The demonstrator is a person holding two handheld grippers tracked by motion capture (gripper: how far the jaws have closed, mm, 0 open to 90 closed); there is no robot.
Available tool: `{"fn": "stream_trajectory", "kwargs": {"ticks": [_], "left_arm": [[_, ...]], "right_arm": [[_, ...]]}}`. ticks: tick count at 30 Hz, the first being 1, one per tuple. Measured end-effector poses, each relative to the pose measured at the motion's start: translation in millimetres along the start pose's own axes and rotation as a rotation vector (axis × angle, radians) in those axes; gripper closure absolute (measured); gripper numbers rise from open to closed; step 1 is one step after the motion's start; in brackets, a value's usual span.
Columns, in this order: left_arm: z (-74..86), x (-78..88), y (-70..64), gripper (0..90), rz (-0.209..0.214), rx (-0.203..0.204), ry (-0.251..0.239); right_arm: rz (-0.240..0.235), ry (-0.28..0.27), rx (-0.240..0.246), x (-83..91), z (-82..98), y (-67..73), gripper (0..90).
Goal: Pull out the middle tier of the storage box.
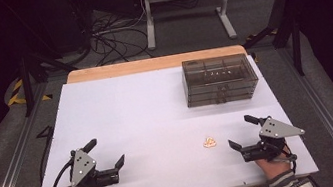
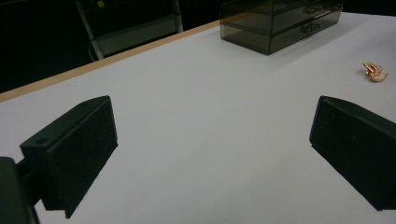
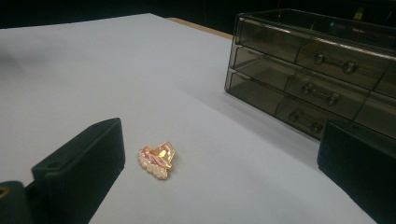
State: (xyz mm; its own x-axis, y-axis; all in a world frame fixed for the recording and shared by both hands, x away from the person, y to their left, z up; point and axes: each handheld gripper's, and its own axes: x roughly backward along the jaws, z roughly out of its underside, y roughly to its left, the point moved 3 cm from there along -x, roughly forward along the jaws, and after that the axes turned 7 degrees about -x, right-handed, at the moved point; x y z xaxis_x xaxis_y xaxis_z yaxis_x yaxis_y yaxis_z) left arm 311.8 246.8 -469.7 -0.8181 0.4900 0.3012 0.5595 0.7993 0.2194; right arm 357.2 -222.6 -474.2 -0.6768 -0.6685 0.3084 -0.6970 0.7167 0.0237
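The small pink hair clip [image 1: 209, 142] lies near the surface's [image 1: 147, 111] front edge, just ahead of the right gripper [image 1: 242, 132], whose jaws stand wide and empty. The left gripper [image 1: 108, 154], also wide and empty, sits near the front left corner, with bare surface between them and the drawer box [image 1: 219, 79] at the far right corner.

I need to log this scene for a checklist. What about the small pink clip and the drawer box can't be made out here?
- Clip: too small in the high view to tell its shape; the right gripper view shows one side, its underside hidden.
- Drawer box: contents unclear through the smoky walls; its right end is cut off by the edge in the right gripper view.
- Whether its drawers are fully shut: cannot tell.
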Motion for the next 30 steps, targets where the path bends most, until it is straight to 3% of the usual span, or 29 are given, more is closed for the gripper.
{"fn": "stream_trajectory", "kwargs": {"ticks": [12,22,30], "left_arm": [[0.2,0.7,0.9,1.7,-0.001,0.009,0.001],[0.8,4.5,0.1,1.7,0.009,0.021,0.008],[0.3,4.3,-0.7,1.7,0.008,0.003,0.015]], "right_arm": [[0.014,0.023,0.003,0.0,-0.9,2.7,4.2],[0.015,0.01,0.015,0.9,-3.9,4.0,4.2],[-0.001,0.012,-0.01,-0.6,-4.0,0.2,4.1]]}}
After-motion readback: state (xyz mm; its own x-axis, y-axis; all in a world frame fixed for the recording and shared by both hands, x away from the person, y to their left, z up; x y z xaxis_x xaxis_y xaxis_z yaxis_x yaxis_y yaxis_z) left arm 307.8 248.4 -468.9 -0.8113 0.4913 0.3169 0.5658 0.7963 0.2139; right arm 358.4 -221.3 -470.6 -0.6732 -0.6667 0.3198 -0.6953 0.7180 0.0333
